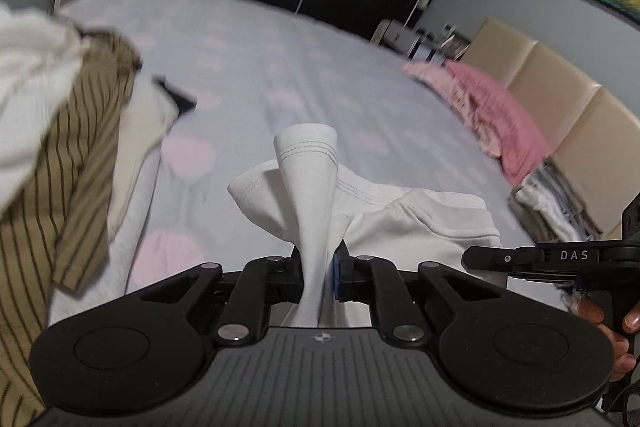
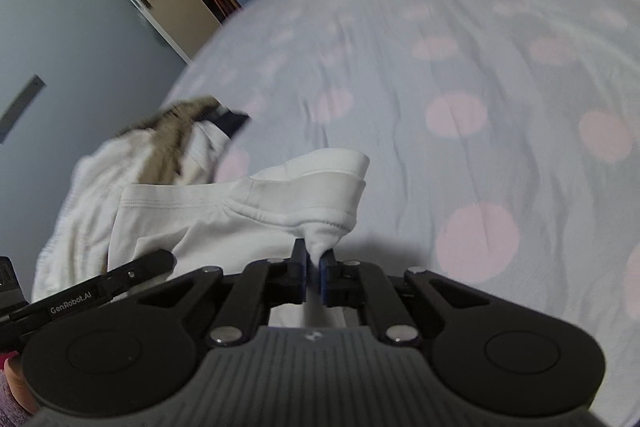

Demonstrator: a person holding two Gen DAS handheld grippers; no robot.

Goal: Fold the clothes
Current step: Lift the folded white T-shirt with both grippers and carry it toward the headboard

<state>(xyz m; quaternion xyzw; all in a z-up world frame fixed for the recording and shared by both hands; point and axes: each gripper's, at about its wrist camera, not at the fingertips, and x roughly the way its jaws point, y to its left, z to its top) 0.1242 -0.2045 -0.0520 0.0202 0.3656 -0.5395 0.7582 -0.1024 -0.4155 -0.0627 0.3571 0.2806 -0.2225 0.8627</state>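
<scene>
The bed (image 1: 248,67) in its pink-dotted sheet is carrying a heap of unfolded clothes (image 1: 60,131) beside the white garment (image 1: 420,223), which the left gripper (image 1: 318,275) and right gripper (image 2: 314,269) are both pinching, fingers closed on bunched cloth, apparently to spread it for folding

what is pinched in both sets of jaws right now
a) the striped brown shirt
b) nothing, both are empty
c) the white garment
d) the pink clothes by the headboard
c: the left gripper and the right gripper are each shut on a bunched part of the white garment, while the striped shirt and pink clothes lie apart on the bed.
</scene>
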